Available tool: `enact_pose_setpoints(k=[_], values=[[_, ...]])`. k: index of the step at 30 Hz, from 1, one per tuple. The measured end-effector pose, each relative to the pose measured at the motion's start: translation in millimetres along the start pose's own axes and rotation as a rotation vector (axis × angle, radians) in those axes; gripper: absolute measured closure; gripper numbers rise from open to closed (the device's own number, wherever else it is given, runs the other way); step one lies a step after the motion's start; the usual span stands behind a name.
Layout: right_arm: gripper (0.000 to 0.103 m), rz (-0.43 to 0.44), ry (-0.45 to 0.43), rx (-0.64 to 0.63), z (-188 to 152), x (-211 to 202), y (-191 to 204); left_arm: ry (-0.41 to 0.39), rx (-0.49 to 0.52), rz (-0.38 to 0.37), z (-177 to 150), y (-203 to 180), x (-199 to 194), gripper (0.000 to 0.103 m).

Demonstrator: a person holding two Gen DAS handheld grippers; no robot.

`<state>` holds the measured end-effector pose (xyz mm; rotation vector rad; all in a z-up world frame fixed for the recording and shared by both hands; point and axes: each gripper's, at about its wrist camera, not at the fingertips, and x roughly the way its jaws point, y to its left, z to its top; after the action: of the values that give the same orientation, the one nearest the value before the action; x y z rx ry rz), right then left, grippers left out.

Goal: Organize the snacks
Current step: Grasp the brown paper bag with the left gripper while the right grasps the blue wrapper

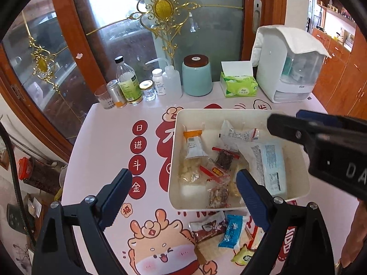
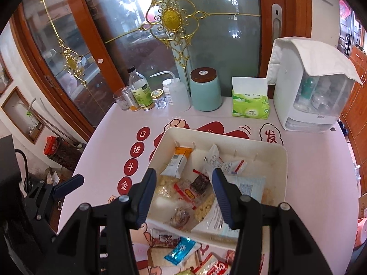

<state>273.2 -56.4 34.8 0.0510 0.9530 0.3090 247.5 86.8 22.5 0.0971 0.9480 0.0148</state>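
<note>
Between my left gripper (image 1: 183,197) jaws, spread wide at the bottom of the frame, nothing is held. My right gripper (image 2: 183,194) is part open and empty too, over the white box (image 2: 283,160). Some snacks already lie in the box. More wait on the table (image 1: 110,137) at the bottom, like the blue packet (image 1: 231,233). I should dip down slowly, grab one packet by its middle, and lift it over the rim.

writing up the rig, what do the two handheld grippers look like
Both look alike: a black plastic frame with two angled arms, silver round bolts at the pivots, and dark blue ribbed pads on the fingertips. The left gripper and right gripper match. The right one's black body carries pale raised letters, partly visible.
</note>
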Motion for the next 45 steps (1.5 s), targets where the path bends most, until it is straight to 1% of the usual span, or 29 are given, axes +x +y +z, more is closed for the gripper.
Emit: enact_pose_setpoints(k=[12, 16, 23, 25, 30, 34, 38, 42, 45], values=[[0.05, 0.029, -0.018, -0.029, -49, -50, -6, -0.051, -0.01, -0.002, -34, -10, -53, 0.012], [0.046, 0.027, -0.018, -0.051, -70, -63, -11, -0.06, -0.01, 0.007, -47, -13, -63, 0.012], [0.044, 0.046, 0.004, -0.049, -103, -74, -26, -0.058, -0.017, 0.014, -71, -15, -69, 0.012], [0.042, 0.054, 0.015, -0.041, -111, -74, -31, -0.05, -0.01, 0.02, -80, -14, -67, 0.012], [0.042, 0.054, 0.055, -0.028, -130, -65, -37, -0.005, 0.012, 0.039, -100, -10, -50, 0.012], [0.042, 0.054, 0.099, -0.009, -143, -49, -38, 0.02, 0.032, 0.039, -110, -2, -35, 0.012], [0.042, 0.042, 0.146, 0.015, -154, -26, -34, 0.045, 0.079, 0.029, -117, 5, -15, 0.012], [0.042, 0.024, 0.182, 0.039, -161, -1, -26, 0.073, 0.15, 0.006, -123, 11, 12, 0.012], [0.042, 0.012, 0.211, 0.056, -164, 24, -16, 0.096, 0.191, -0.013, -127, 15, 33, 0.012]])
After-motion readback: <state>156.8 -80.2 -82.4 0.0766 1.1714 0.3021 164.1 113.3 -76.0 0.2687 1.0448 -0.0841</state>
